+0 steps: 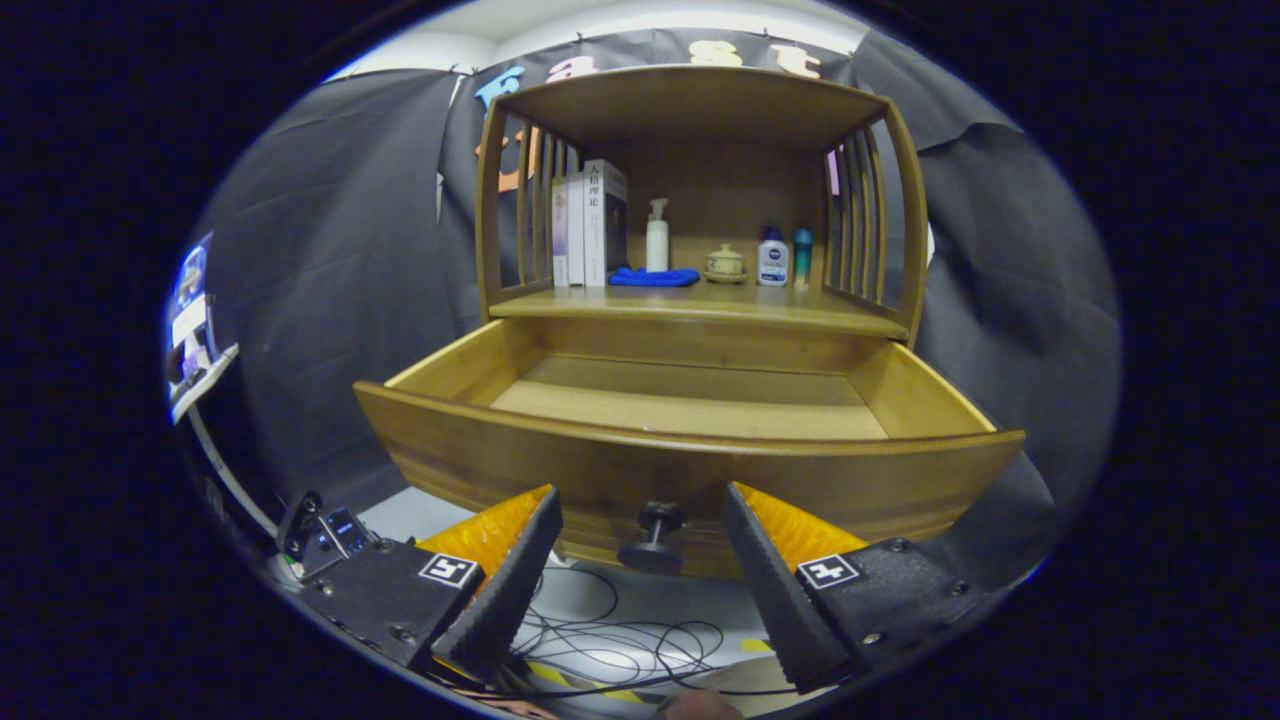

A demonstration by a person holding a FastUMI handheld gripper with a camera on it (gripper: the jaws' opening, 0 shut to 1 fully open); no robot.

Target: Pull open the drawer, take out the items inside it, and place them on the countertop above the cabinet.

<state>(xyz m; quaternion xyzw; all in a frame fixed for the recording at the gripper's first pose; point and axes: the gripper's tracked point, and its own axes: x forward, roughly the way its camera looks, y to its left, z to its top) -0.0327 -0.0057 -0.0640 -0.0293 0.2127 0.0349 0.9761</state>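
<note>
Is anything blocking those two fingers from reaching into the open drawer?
Only the drawer's own front panel and its knob, which sits between the open gripper's fingers. The visible drawer floor looks bare; the near part is hidden behind that panel.

Lighting evenly from above, brightening the drawer [690,410] floor and the shelf [700,300] surface. Leaving the recess behind the books [590,225] dimmer, with the cloth wall [330,300] reading dark. Casting soft shadow under the drawer front around the knob [655,535]. Bending straight edges strongly outward, most toward the rim. Keeping the centre sharp; softening the cables [610,640] and the gripper [640,510], its fingers standing apart on either side of the knob.
</note>
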